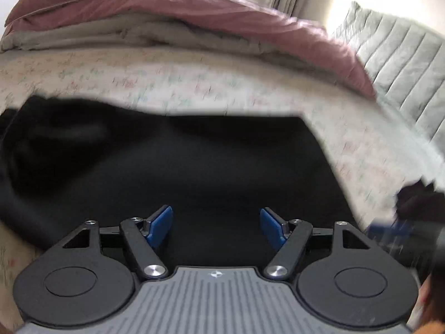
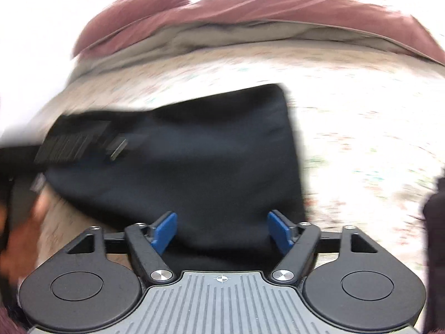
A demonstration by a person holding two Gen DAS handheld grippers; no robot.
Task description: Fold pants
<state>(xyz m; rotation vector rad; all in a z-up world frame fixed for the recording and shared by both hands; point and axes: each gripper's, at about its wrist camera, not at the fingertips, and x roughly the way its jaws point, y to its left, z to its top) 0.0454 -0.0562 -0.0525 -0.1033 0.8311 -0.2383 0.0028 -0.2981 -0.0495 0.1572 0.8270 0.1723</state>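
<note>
The black, soft cloth pants (image 1: 180, 172) lie flat on the bed, on a pale sheet with tiny flowers (image 1: 167, 83), and they look partly folded into a wide dark shape. On the left side the cloth bunches into a lumpy heap, and its far left end runs out of the left wrist picture. The left gripper (image 1: 216, 224) hangs over the pants with its blue fingers (image 1: 160, 224) spread wide, and nothing is pinched between them. Going right, the right gripper (image 2: 222, 229) is over the near edge of the same pants, just by their straight right side. Its blue fingers are spread apart too, with cloth under the gap but not squeezed. I think one fold has just been laid down and both grippers are letting go. The next move likely needs each gripper to find an edge, pinch it, and bring it over so the sides line up. Both pictures are blurry. A grey striped thing (image 2: 69, 139) at the left of the right wrist picture may be the other gripper, but I cannot tell. A pink and grey folded quilt (image 1: 194, 16) sits far back.
</note>
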